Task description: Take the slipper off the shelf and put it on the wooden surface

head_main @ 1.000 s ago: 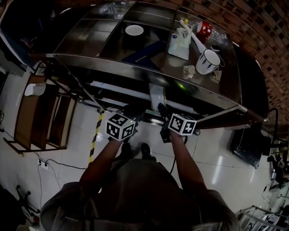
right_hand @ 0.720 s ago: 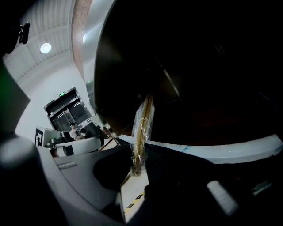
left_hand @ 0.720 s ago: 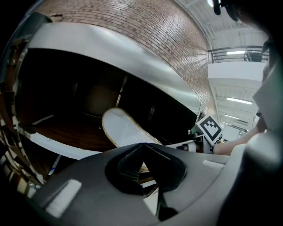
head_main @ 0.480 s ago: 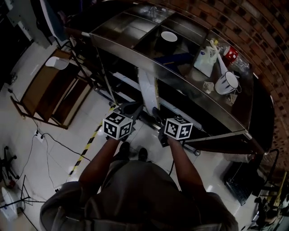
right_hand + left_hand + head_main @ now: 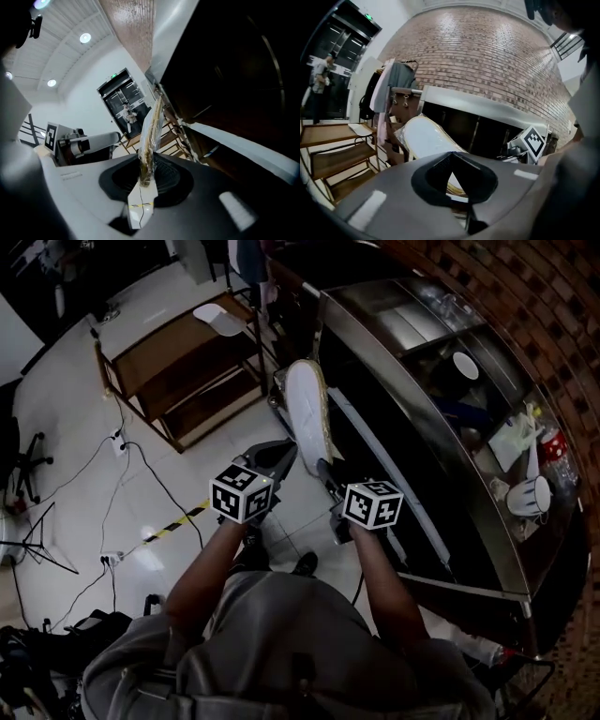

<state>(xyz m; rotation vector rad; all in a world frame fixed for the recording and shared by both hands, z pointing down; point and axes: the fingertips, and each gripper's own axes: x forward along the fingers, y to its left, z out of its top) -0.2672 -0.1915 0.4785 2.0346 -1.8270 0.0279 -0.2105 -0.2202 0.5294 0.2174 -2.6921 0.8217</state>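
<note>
The white slipper [image 5: 305,418] with a tan rim, wrapped in clear plastic, stands on edge in the air in front of the steel counter. My right gripper [image 5: 327,472] is shut on its heel end. In the right gripper view the slipper [image 5: 151,133] runs edge-on up from between the jaws of that gripper [image 5: 146,177]. My left gripper [image 5: 278,458] hangs just left of the slipper, its jaw tips together and nothing in them. In the left gripper view the slipper's sole [image 5: 424,138] shows beyond that gripper [image 5: 451,155]. The wooden stand [image 5: 178,367] lies to the upper left.
A second white slipper [image 5: 217,320] lies on the wooden stand's top. The long steel counter [image 5: 441,465] runs down the right, with a bowl [image 5: 463,365] and a white jug [image 5: 527,495] on it. Cables and yellow-black tape [image 5: 173,526] cross the floor. A person [image 5: 319,79] stands in a far doorway.
The slipper has come out from under the counter and moved left with my right gripper. The view has swung left, so the wooden stand is nearer.
</note>
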